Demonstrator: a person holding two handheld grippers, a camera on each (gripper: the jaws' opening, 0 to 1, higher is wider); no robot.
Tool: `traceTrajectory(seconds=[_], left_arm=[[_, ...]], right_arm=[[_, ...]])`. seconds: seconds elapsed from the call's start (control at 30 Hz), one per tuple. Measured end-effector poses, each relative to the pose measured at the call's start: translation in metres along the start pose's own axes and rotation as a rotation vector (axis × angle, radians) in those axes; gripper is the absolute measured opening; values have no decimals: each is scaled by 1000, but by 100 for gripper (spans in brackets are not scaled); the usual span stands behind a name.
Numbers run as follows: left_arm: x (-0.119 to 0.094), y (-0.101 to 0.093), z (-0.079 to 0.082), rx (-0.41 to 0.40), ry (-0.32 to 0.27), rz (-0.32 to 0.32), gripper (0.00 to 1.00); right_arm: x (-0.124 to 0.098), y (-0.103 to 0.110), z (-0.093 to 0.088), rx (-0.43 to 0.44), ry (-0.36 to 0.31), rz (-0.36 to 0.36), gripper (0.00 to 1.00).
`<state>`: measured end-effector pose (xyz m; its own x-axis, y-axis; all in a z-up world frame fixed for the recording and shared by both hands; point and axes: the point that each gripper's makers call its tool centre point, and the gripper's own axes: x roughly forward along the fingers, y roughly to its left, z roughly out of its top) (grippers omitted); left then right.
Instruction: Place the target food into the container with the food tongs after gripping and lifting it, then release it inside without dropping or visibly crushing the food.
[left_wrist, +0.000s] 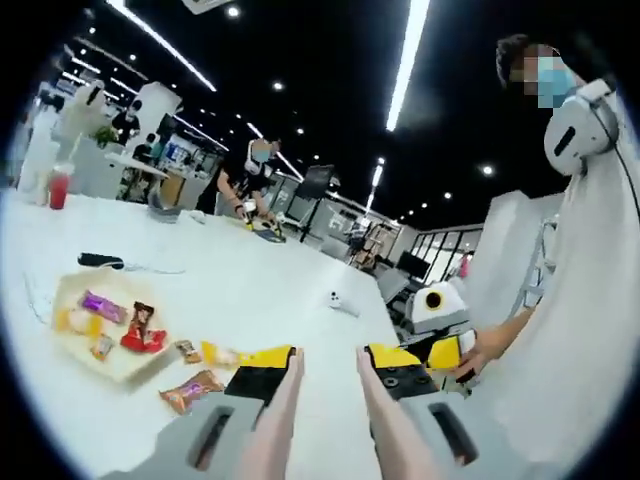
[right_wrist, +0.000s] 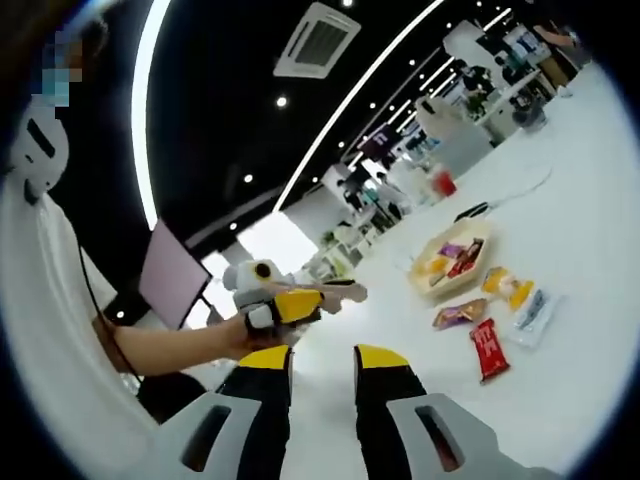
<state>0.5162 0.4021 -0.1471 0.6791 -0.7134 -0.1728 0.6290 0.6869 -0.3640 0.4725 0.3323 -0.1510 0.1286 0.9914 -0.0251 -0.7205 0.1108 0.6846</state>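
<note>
A pair of pale pink food tongs (left_wrist: 280, 410) lies along the inner faces of my left gripper (left_wrist: 328, 362), whose jaws hold its two arms. The arms are spread, with nothing between their tips. To the lower left, a beige tray (left_wrist: 70, 300) on the white table holds several snack packets. An orange packet (left_wrist: 190, 390) and a yellow one (left_wrist: 225, 355) lie loose beside it. My right gripper (right_wrist: 322, 360) is open and empty above the table. In its view the tray (right_wrist: 430, 275) and loose packets, one of them red (right_wrist: 488, 350), sit to the right. A hand carries the left gripper (right_wrist: 290, 300).
A red drink cup (left_wrist: 58, 187) and a black device with a cable (left_wrist: 100, 260) sit at the table's far side. A small white object (left_wrist: 340, 300) lies mid-table. The person's white-sleeved body (left_wrist: 590, 300) stands at the right, holding the right gripper (left_wrist: 445, 345). Another person (left_wrist: 255, 185) works at a far desk.
</note>
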Motion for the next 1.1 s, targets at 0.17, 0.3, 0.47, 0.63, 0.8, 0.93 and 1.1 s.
traceTrajectory(seconds=[0.17, 0.3, 0.47, 0.63, 0.8, 0.93, 1.1], left_arm=[[7, 23, -5, 49, 12, 66, 26], [15, 39, -21, 96, 102, 70, 26], [25, 53, -21, 97, 120, 56, 26], [29, 68, -32, 139, 197, 43, 26], [35, 81, -41, 169, 256, 36, 26], [44, 91, -50, 220, 327, 20, 26], [54, 101, -52, 220, 341, 9, 26]], right_arm=[[-4, -5, -7, -5, 28, -45, 22], [-6, -8, -10, -1, 31, -66, 24], [-8, -11, -17, -31, 69, -92, 24], [-10, -15, -17, -7, 61, -106, 24], [-9, -20, -18, -9, 58, -125, 24], [-9, -26, -18, 0, 47, -148, 24], [-7, -34, -18, 12, 44, -169, 24]])
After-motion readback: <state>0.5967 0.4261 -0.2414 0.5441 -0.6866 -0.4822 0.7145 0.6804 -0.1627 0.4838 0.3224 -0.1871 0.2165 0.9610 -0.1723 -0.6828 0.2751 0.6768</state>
